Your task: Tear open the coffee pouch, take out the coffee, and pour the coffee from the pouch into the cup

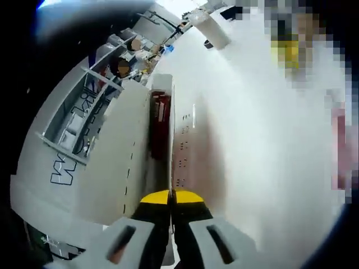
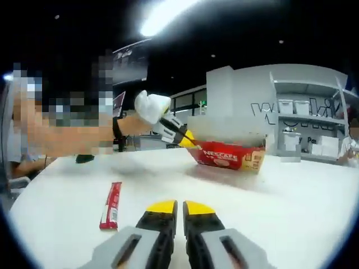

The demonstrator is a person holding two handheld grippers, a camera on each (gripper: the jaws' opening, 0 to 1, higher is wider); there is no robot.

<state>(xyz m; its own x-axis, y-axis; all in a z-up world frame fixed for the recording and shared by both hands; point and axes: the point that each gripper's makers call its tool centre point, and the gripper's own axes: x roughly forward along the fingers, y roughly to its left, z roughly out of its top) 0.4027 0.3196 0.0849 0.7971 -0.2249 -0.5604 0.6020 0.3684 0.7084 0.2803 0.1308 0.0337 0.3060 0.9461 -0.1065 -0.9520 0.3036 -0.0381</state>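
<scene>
A red coffee box (image 2: 227,157) lies open on the white table (image 2: 291,207). My left gripper (image 2: 189,139) is shut on the box's left end. In the left gripper view the box (image 1: 188,151) runs edge-on straight ahead, its thin wall pinched between the yellow tips of my left gripper (image 1: 171,197), with red inside (image 1: 160,120). One red coffee stick pouch (image 2: 112,204) lies flat on the table, to the left of and just ahead of my right gripper (image 2: 179,208). That gripper hovers low over the table, its jaws together with nothing between them.
A person's arm (image 2: 84,133) reaches in from the left, holding the left gripper. White shelving with bins (image 2: 305,120) stands behind the table. A white cylindrical object (image 1: 210,28) sits far off in the left gripper view.
</scene>
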